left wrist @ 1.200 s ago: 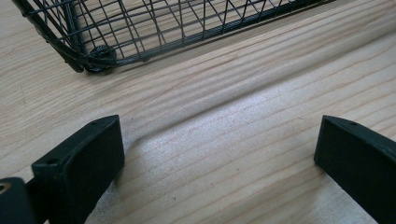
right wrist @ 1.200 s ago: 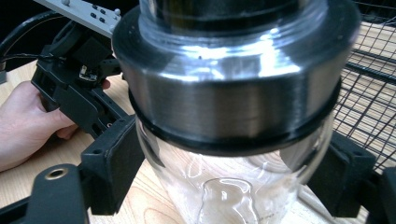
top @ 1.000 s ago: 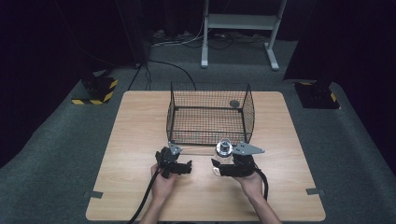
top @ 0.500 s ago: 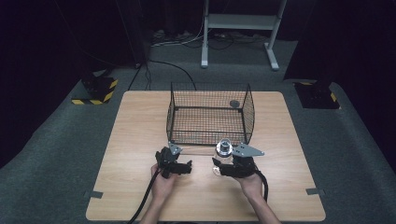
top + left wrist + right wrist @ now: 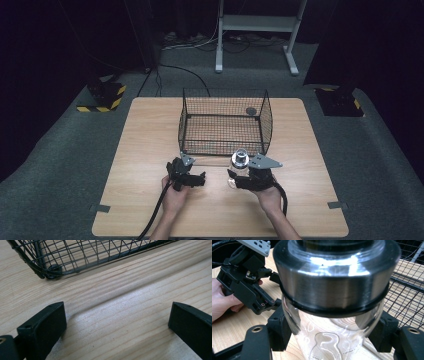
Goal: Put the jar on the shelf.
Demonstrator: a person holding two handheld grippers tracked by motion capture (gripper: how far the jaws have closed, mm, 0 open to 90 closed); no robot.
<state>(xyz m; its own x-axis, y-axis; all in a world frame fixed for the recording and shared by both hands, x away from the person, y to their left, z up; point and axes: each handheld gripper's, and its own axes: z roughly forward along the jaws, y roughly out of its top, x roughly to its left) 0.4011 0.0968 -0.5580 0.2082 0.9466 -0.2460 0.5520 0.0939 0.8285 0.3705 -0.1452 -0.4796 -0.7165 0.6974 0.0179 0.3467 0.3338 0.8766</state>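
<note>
The right gripper has just been closing its fingers on a clear glass jar, and they now press the glass from both sides just under its wide metal lid. In the high view the jar stands upright on the table, near the person, just in front of the near right corner of the black wire basket.

The left gripper rests to the left of the jar, well apart from it. Its fingers are spread wide with nothing but bare wood between them, and the basket's near corner lies just beyond.

The table is light wood. A small round dark thing lies at the basket's far right. Around the table is grey carpet, with a white metal stand, cables and yellow-and-black striped blocks at the far side in a dark room.
</note>
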